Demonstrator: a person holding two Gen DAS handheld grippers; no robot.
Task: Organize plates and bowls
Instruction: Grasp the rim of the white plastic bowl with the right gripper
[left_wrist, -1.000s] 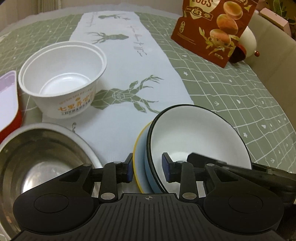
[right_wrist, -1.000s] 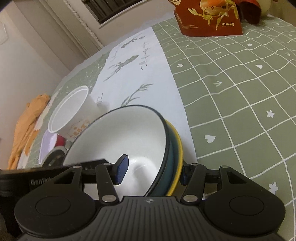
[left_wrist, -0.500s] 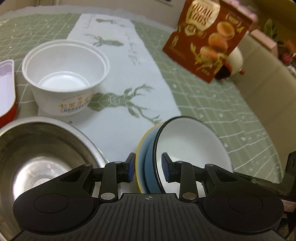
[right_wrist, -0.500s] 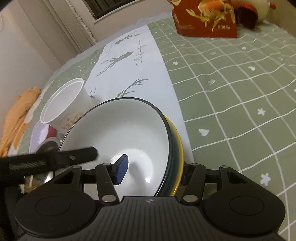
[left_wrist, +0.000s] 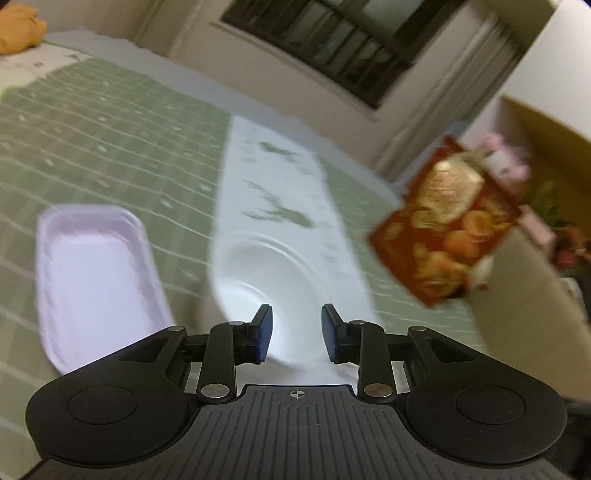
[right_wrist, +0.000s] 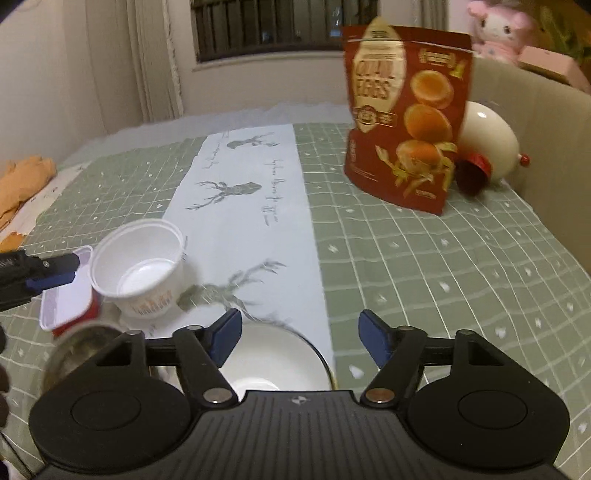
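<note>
A white bowl with a dark rim (right_wrist: 273, 362) sits on the table runner, just below my right gripper (right_wrist: 299, 328). The right jaws are opening, with nothing between them. The left wrist view is blurred. It shows my left gripper (left_wrist: 295, 325) open by a narrow gap and holding nothing. Beyond its tips are a white paper bowl (left_wrist: 266, 273) and, to the left, a pale pink tray (left_wrist: 96, 273). From the right wrist view, the left gripper (right_wrist: 72, 269) hovers at the left edge, above the pink tray (right_wrist: 66, 299) and beside the paper bowl (right_wrist: 140, 266). A steel bowl (right_wrist: 81, 343) lies left of the white bowl.
A red snack bag (right_wrist: 402, 118) stands at the back right, with a white egg-shaped object (right_wrist: 487, 144) behind it. An orange cloth (right_wrist: 22, 184) lies at the far left edge. The green checked tablecloth (right_wrist: 443, 266) stretches bare to the right of the runner.
Both grippers have come off the stacked bowl and plate. The right one has risen and widened its jaws. The left one has swung left to the paper bowl and tray.
</note>
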